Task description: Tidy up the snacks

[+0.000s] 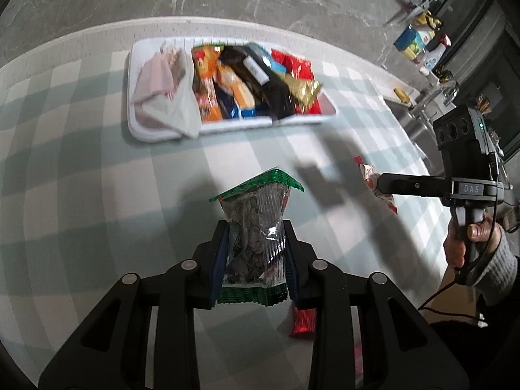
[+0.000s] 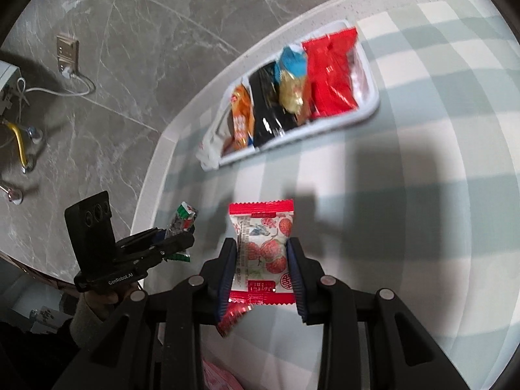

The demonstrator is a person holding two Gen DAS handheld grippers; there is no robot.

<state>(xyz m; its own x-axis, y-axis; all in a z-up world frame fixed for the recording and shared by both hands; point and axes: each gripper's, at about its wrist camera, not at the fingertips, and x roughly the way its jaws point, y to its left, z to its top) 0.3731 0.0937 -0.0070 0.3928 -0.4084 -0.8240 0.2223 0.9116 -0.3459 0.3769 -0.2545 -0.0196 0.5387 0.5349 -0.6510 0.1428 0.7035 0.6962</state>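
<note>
My left gripper (image 1: 255, 227) is shut on a clear snack packet with green sealed ends (image 1: 256, 227), held above the checked tablecloth. My right gripper (image 2: 261, 247) is shut on a white and red packet printed with strawberries (image 2: 263, 250), also above the cloth. Each gripper shows in the other's view: the right one (image 1: 378, 183) at the right with its packet (image 1: 373, 178), the left one (image 2: 182, 237) at the left with its packet (image 2: 182, 219). A white tray (image 1: 156, 133) further back holds several snack packets and a pale cloth-like bag (image 1: 165, 87). The tray (image 2: 373, 104) also shows in the right wrist view.
A red packet (image 1: 304, 321) lies on the cloth under my left gripper; another red packet (image 2: 232, 318) lies under my right gripper. The table edge curves behind the tray. A counter with bottles and scissors (image 1: 419, 42) stands at the far right. Grey marble floor lies beyond the table.
</note>
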